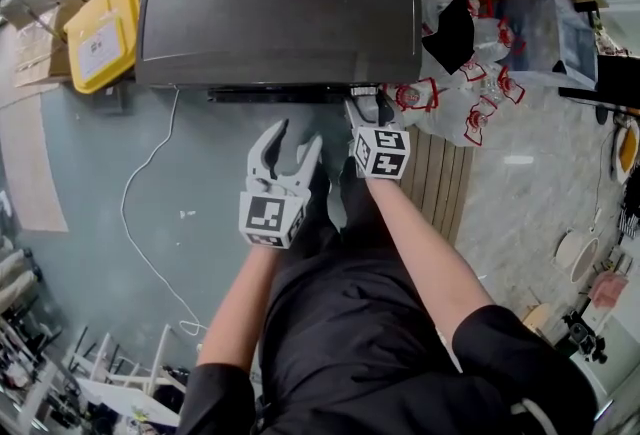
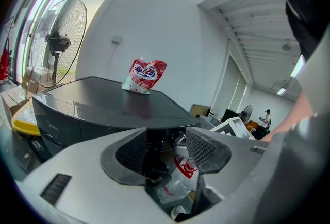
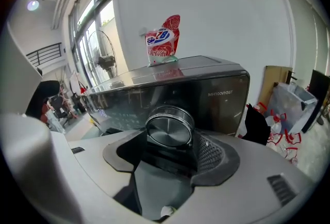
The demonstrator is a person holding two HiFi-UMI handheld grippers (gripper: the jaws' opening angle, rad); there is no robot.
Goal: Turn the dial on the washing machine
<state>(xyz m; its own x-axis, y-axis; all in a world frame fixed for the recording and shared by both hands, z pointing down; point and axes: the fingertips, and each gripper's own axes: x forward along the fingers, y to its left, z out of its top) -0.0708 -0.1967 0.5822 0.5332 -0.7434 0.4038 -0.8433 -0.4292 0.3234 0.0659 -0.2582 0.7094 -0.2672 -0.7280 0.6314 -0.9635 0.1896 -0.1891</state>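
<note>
Round silver dial (image 3: 170, 127); protruding from the dark, glossy washing machine (image 1: 280, 3) front.

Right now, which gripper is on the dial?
The right gripper: its jaws are closed on the silver dial. The left gripper hangs back, open and empty.

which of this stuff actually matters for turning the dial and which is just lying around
For the job:
dial
washing machine
right gripper, jaws on the dial

Lying about:
left gripper, open and empty
red and white pouch on the machine's top
yellow bin
plastic bags
white cable on the floor
fan
</note>
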